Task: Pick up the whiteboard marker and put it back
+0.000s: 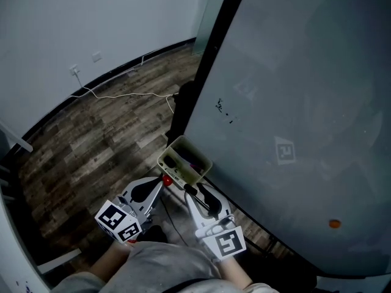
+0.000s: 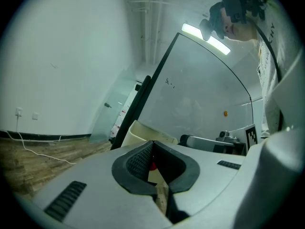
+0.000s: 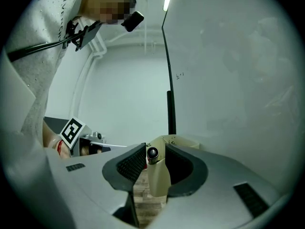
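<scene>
We've the right gripper [image 3: 155, 147] spread around the marker [image 3: 152, 153], so it seems to rest unaided in the holder [image 3: 185, 141] at twelve o'clock; left gripper [image 2: 153, 142] pressed together, spare.

Wood-plank floor [image 1: 91, 145] meets a white wall [image 1: 91, 17] (cable [image 1: 122, 95] trailing).

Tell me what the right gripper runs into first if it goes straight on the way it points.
Most likely the whiteboard marker: its dark round end shows between the right gripper's open fingers, resting at the cream tray's near corner. The tray corner just beneath could touch first; depth is unclear.
</scene>
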